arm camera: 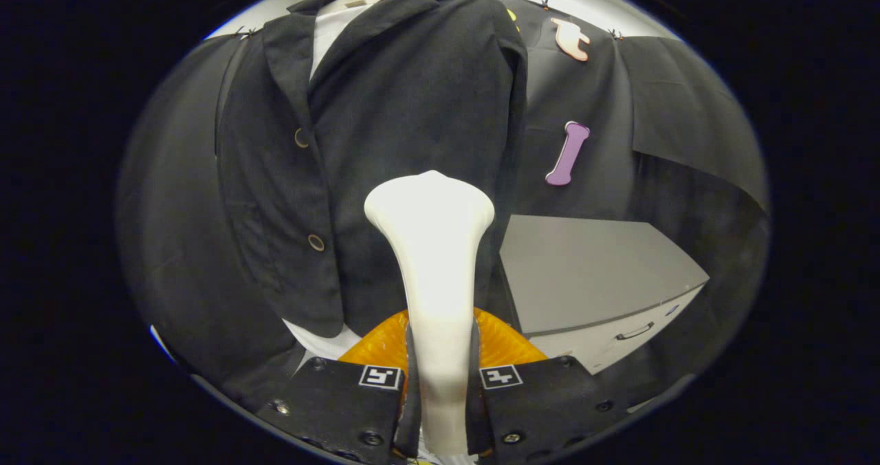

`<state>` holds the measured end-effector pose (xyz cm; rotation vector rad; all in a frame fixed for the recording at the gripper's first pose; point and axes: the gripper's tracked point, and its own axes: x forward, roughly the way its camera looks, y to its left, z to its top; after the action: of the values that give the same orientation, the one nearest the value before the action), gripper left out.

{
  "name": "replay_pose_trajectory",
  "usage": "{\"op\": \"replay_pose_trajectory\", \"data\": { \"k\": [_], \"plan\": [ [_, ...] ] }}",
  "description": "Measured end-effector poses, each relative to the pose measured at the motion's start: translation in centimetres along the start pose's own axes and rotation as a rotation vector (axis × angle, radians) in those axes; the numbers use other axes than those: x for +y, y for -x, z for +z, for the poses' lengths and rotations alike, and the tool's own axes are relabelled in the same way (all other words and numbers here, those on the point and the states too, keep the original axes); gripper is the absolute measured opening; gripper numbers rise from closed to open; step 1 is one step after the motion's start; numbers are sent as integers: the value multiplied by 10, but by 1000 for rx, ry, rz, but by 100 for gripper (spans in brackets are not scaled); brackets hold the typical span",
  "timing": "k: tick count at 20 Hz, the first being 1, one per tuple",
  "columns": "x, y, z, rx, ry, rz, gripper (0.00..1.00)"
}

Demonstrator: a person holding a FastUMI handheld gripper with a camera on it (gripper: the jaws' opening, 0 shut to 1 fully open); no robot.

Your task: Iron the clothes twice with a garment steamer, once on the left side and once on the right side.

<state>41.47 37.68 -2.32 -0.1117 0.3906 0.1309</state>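
The jaws grasp the steamer (433,272), its head at the jacket (385,142). A pass seems underway. Next, stroke along the cloth.

White steamer (430,245); black jacket (405,107); grey cabinet (584,272); orange base (509,344).

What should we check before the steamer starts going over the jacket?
1. Steamer held between the jaws, both pressing on its handle: ok.
2. Steamer head pointing at the dark jacket, upright: ok.
3. Head touching the cloth: cannot tell, this view gives no depth.
4. Jacket hanging up with its front facing us: ok.
5. Which side the head is on: it sits on the front panel away from the buttons, nearer the grey cabinet: ok as a start for that side.
6. Steam coming out: cannot tell.
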Motion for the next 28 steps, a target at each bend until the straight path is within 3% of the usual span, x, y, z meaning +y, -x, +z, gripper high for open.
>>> {"op": "replay_pose_trajectory", "data": {
  "k": [14, 23, 28],
  "plan": [
    [6, -37, -97, 92, 27, 10, 29],
    [4, -41, -122, 139, 42, 19, 29],
    [2, -22, -106, 117, 13, -3, 29]
  ]
}}
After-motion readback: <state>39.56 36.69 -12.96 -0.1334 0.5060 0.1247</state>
